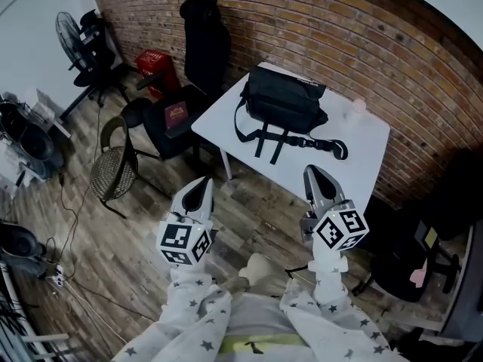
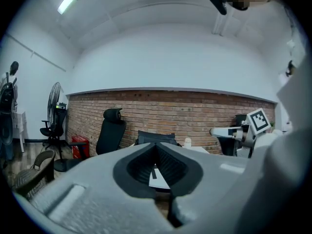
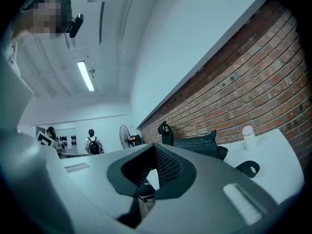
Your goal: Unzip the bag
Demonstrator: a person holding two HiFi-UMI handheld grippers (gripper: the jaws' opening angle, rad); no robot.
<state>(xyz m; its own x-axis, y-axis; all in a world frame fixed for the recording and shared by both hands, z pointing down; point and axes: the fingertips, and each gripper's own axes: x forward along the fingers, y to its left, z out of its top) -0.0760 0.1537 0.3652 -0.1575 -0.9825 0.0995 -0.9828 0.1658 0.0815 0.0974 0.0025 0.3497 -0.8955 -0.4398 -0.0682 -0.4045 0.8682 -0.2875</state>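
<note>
The left tongs [image 1: 202, 184] and right tongs [image 1: 313, 173] are both closed and empty. The bag [image 1: 283, 100] lies on the table [image 1: 362, 157], well ahead of them. Arriving closed, the 2 tips could shove it aside or snag its straps [image 1: 266, 140].

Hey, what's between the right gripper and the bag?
Head view: between right gripper and bag lie bare table and the bag's loose straps.

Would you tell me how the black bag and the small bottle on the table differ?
The bag is black, wide and slumped, straps trailing; the bottle is pale, small and upright. The bag lies at the table's left, the bottle to its right. Both rest on the white table.
</note>
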